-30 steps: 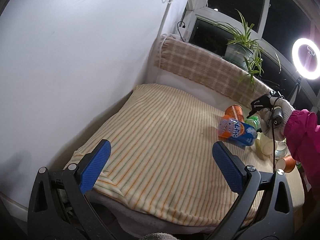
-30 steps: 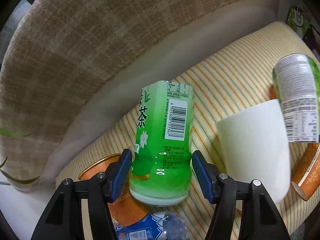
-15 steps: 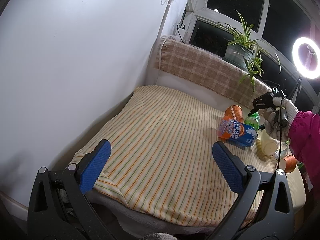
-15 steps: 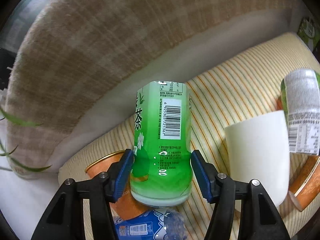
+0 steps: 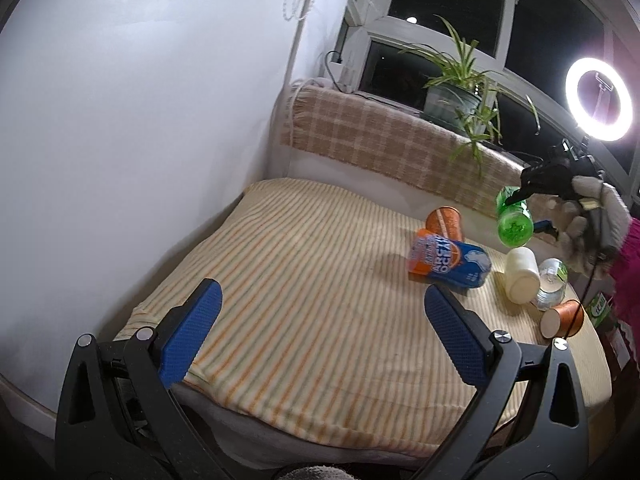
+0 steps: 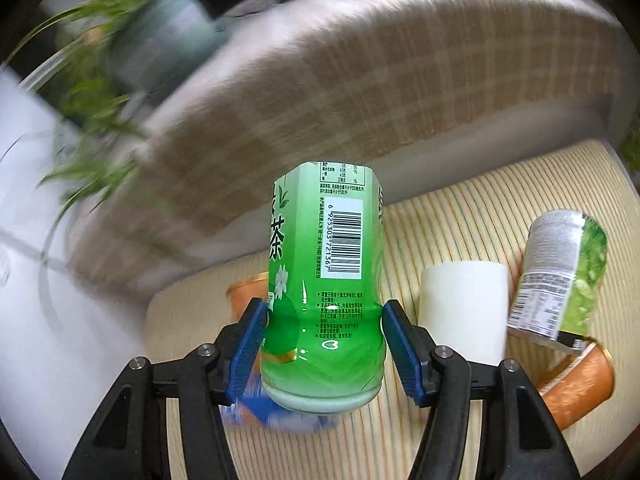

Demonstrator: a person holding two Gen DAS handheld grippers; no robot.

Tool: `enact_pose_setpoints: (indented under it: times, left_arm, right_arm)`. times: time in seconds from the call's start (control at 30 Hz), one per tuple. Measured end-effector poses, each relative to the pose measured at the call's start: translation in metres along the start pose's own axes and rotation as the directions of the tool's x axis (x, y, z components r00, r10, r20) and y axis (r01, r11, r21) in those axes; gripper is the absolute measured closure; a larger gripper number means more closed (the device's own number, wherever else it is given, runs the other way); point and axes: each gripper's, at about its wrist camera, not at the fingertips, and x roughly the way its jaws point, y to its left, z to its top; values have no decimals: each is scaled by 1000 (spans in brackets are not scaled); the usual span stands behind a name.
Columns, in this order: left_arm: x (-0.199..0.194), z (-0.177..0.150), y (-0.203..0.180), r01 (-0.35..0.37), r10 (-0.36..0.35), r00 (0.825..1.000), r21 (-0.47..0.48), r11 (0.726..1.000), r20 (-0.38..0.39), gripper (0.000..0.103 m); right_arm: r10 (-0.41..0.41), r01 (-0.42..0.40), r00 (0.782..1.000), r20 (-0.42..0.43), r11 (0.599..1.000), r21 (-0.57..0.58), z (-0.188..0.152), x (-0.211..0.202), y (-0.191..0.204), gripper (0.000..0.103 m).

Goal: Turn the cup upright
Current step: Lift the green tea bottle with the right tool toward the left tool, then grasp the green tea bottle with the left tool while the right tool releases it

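My right gripper is shut on a green tea bottle, held above the striped cloth with its base toward the camera. In the left wrist view the same green bottle hangs in the air in that gripper, carried by a gloved hand. A white cup lies on its side on the cloth. My left gripper stands open over the near part of the cloth, with nothing between its fingers.
On the striped cloth lie a blue-orange bottle, an orange cup, another orange cup and a clear labelled bottle. A plaid backrest, a potted plant and a ring light stand behind.
The right gripper has lifted the green bottle up off the cloth and away from the other items. The left gripper has stayed open and nearly still.
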Motion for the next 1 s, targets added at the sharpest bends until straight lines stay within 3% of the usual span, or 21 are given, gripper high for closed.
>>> enact_pose_setpoints:
  times: [0.23,0.5,0.77,0.8,1.0]
  left_arm:
    - [-2,-3,-34,34,-33,999,41,999,-10,0]
    - [0,-12,-72,110,-106,992,67,992,-71,0]
    - [0,-19,-94,144,-134,984,91,985,-117,0]
    - [0,-19,-96,150,-138,983,93,984,-122,0]
    - [5,-21,-105,177,-160,974,96,980,-163,0]
  right_arm:
    - [102,-117,990,-100,981,-155,-46,-26,-15,41]
    - [142,-189,963,-228,961,-200,-132,-25,-21,41]
    - [152,-223,939,-307,952,-210,-161,5,-26,41]
    - [150,-222,938,-311,952,-209,-176,-3,-25,41]
    - [141,-208,945,-294,955,-210,-183,-7,-34,39]
